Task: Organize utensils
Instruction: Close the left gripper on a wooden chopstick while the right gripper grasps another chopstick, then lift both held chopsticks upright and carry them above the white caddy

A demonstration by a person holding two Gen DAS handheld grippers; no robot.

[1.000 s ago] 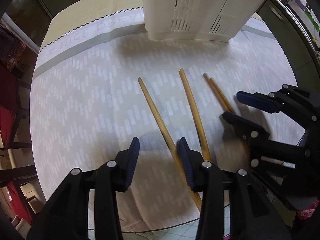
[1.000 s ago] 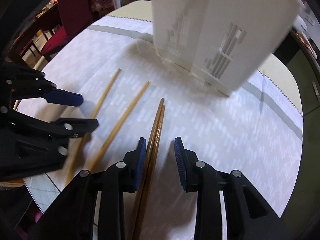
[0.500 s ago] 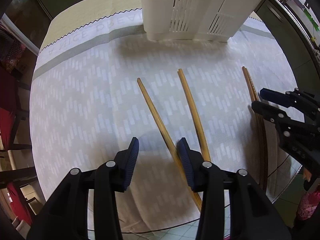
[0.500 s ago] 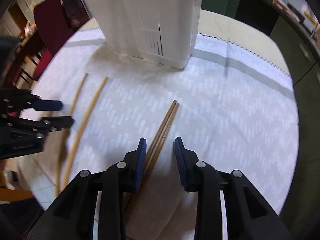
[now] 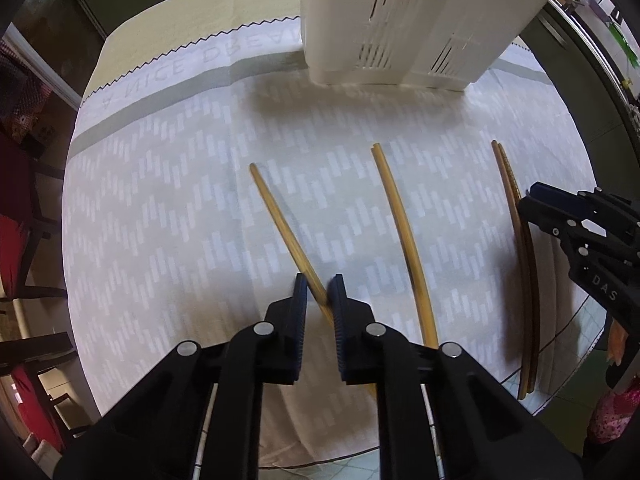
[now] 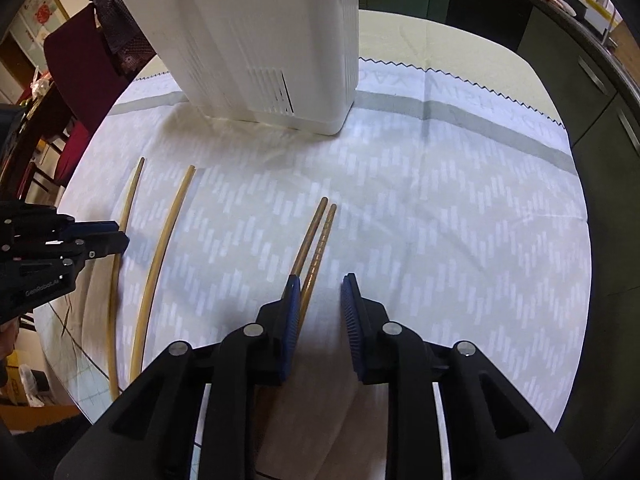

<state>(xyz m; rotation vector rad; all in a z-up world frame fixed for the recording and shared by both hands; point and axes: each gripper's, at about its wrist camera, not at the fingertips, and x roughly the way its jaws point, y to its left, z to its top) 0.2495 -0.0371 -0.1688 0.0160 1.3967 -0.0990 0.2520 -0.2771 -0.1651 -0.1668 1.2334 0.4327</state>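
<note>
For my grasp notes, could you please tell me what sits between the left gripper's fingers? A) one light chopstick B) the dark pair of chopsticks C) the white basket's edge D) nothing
A: the left gripper has just been closing on one light chopstick, which lies between its pads.

Smooth wooden chopsticks (image 5: 396,216) lie on a matt woven cloth (image 5: 160,216) beside a white slotted plastic holder (image 5: 400,20); the jaws carry ribbed blue rubber-like pads (image 6: 291,312).

Chopsticks (image 5: 394,216) on cloth (image 5: 160,220), caddy (image 5: 420,20) behind.
</note>
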